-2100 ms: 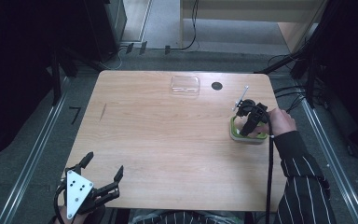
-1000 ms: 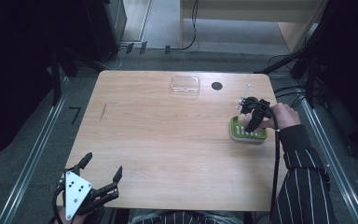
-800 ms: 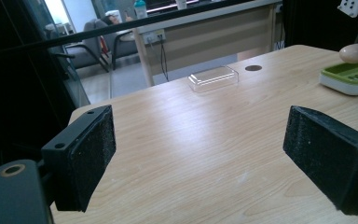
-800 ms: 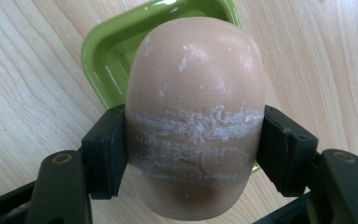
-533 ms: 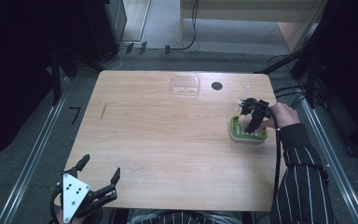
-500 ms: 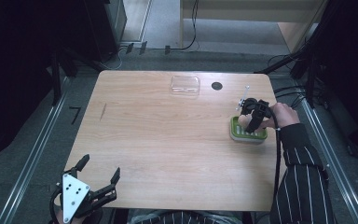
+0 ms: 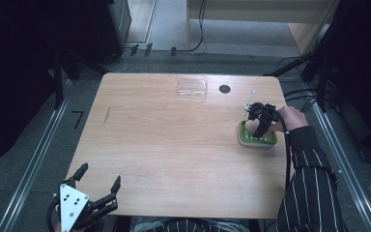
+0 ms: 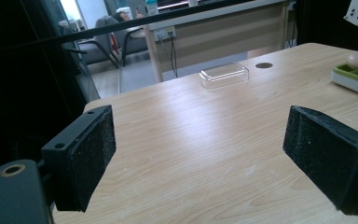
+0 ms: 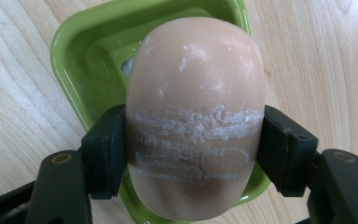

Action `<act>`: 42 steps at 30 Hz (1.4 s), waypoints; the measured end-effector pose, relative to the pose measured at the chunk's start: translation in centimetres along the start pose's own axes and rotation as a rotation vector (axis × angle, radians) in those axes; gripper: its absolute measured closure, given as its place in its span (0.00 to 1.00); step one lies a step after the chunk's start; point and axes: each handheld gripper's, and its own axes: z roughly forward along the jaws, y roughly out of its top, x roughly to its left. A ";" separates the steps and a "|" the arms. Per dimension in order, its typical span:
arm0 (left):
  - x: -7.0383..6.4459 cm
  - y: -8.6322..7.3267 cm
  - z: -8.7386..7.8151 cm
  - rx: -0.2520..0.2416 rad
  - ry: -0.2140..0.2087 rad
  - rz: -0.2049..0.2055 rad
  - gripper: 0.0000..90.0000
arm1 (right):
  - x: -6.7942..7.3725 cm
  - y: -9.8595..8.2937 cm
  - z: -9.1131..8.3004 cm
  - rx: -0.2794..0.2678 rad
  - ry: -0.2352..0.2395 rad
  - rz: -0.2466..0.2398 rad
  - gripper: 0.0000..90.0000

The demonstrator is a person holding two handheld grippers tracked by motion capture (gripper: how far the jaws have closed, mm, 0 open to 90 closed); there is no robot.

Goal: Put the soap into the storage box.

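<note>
High view: table (image 7: 174, 145), right side — green soap dish (image 7: 257, 139) with soap bar directly over it, right gripper (image 7: 260, 123) on top.
Right gripper view: jaws pinch soap bar (image 9: 196, 112) across its short width, long axis running away along the dish (image 9: 84, 51). Left gripper (image 7: 94, 189) spread wide, empty, well apart at the near-left corner.

A clear plastic lid (image 7: 192, 88), seemingly empty, lies near a dark hole (image 7: 224, 89).
</note>
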 end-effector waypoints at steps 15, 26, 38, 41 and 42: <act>0.0 0.0 0.0 0.001 0.003 0.000 0.11 | -0.2 0.0 0.9 0.033 0.014 -0.014 0.36; 0.0 0.0 -0.1 0.000 0.004 -0.002 0.11 | -0.1 0.1 1.2 0.051 0.014 -0.017 0.36; 0.0 0.0 -0.1 -0.001 0.004 -0.002 0.11 | 0.0 0.2 1.3 0.054 0.004 -0.028 0.36; 0.0 0.0 -0.1 -0.001 0.004 -0.001 0.11 | 0.0 0.2 1.3 0.055 0.003 -0.026 0.36; 0.0 0.0 -0.1 -0.001 0.003 -0.001 0.11 | 0.0 0.2 1.3 0.056 0.002 -0.028 0.36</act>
